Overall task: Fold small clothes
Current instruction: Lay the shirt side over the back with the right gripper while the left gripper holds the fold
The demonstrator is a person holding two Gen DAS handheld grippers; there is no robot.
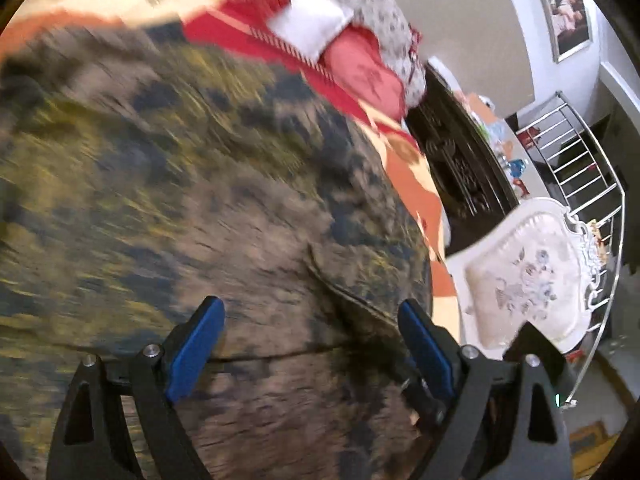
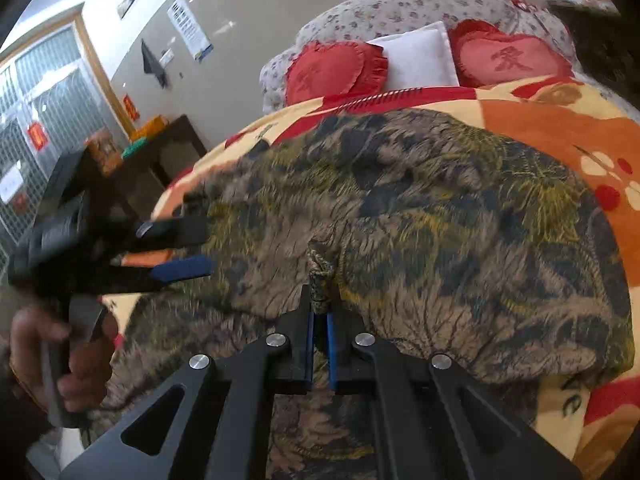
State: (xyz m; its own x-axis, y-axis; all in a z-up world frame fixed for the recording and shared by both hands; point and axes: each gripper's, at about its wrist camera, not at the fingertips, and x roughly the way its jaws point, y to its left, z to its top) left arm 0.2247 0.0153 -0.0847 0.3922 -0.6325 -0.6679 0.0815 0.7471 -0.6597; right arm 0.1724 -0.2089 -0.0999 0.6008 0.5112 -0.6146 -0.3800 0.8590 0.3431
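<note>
A brown, olive and dark blue patterned garment point(image 2: 440, 216) lies spread on the bed; it fills most of the blurred left wrist view point(image 1: 180, 180). My right gripper point(image 2: 319, 312) is shut on a bunched fold of the garment near its middle. My left gripper point(image 1: 310, 320) is open, its blue pads wide apart just above the cloth, holding nothing. It also shows in the right wrist view point(image 2: 200, 246) at the garment's left edge, with the person's hand on its handle.
The bed has an orange, yellow and red bedspread point(image 2: 560, 128), two red heart cushions point(image 2: 332, 70) and a white pillow point(image 2: 420, 56) at its head. A dark bedside table point(image 2: 168, 148) stands left. A white ornate chair point(image 1: 528, 272) and metal rack point(image 1: 580, 168) stand beside the bed.
</note>
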